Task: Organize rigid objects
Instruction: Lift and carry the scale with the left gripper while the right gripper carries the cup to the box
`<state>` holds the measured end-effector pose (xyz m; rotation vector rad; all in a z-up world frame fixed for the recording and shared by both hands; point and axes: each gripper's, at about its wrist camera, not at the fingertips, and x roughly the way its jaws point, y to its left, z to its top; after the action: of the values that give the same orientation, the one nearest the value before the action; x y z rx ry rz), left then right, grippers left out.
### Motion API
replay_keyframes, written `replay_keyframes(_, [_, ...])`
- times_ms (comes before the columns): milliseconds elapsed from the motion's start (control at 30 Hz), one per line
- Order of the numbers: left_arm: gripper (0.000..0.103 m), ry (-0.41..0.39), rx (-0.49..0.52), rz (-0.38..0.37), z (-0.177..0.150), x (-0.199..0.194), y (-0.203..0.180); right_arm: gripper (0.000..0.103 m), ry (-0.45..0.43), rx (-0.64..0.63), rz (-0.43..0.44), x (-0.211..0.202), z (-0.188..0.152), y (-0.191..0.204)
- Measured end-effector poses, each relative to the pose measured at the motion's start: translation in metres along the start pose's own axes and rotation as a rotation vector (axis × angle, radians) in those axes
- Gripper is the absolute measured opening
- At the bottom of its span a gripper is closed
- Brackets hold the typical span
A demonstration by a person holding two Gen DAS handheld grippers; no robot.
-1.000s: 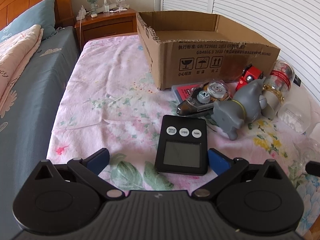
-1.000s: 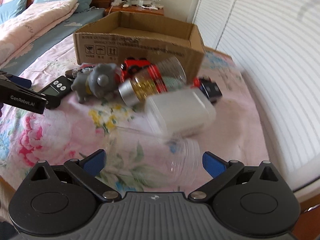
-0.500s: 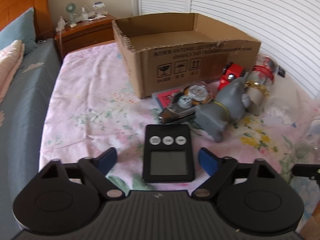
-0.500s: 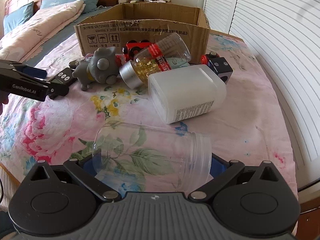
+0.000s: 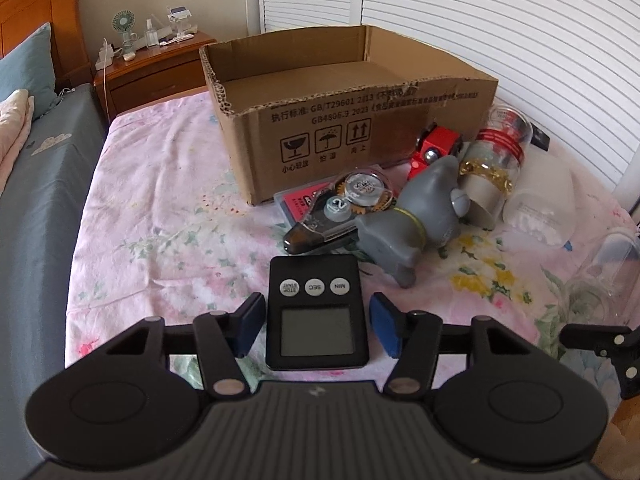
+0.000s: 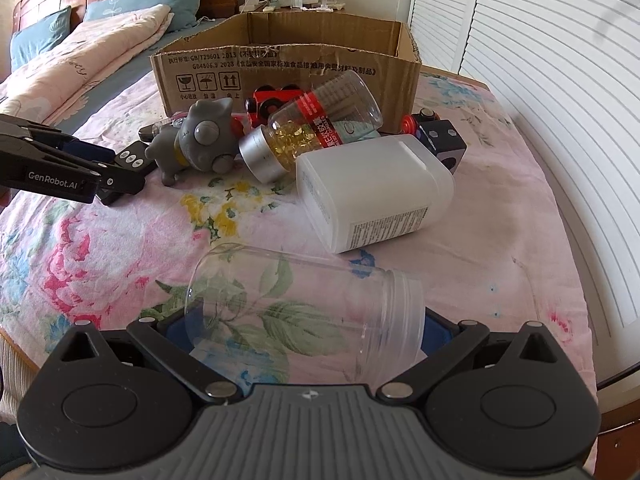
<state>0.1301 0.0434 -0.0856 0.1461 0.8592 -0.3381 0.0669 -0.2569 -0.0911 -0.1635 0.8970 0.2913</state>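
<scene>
A black digital timer (image 5: 316, 312) lies on the flowered bedspread between the blue pads of my left gripper (image 5: 318, 330), which is open with a small gap on each side. My right gripper (image 6: 306, 330) is open around a clear empty plastic jar (image 6: 306, 304) lying on its side; whether the pads touch it I cannot tell. An open cardboard box (image 5: 352, 120) stands behind. A grey toy animal (image 5: 420, 216), a tape dispenser (image 5: 344, 208), a red toy car (image 5: 434, 150), a capsule bottle (image 6: 316, 130) and a white bottle (image 6: 376, 192) lie in front of it.
A black cube with a red knob (image 6: 440, 140) lies right of the box. A wooden nightstand (image 5: 156, 68) with a small fan stands at the back left. Pillows and a folded quilt (image 6: 80, 52) lie on the left. White louvred doors (image 5: 520, 40) run along the right.
My left gripper has moved in over the timer and narrowed, so its pads now flank it. My right gripper has moved forward onto the clear jar, which now lies between its fingers.
</scene>
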Motion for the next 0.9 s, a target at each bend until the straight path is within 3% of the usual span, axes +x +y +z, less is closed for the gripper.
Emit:
replay_keyframes(600, [0.058,-0.001,0.022,-0.015,0.002,0.001,-0.001,0.103,-0.001,0.029,-0.009,-0.007,0.012,0.002])
replay_keyframes(700, [0.052,0.008,0.015,-0.022,0.003,0.000,-0.001,0.101,0.004,0.027,-0.020,-0.009,0.015,0.003])
replay_keyframes(900, [0.052,0.021,0.029,-0.022,0.001,-0.004,-0.002,0.098,0.015,-0.007,-0.037,-0.011,0.018,0.005])
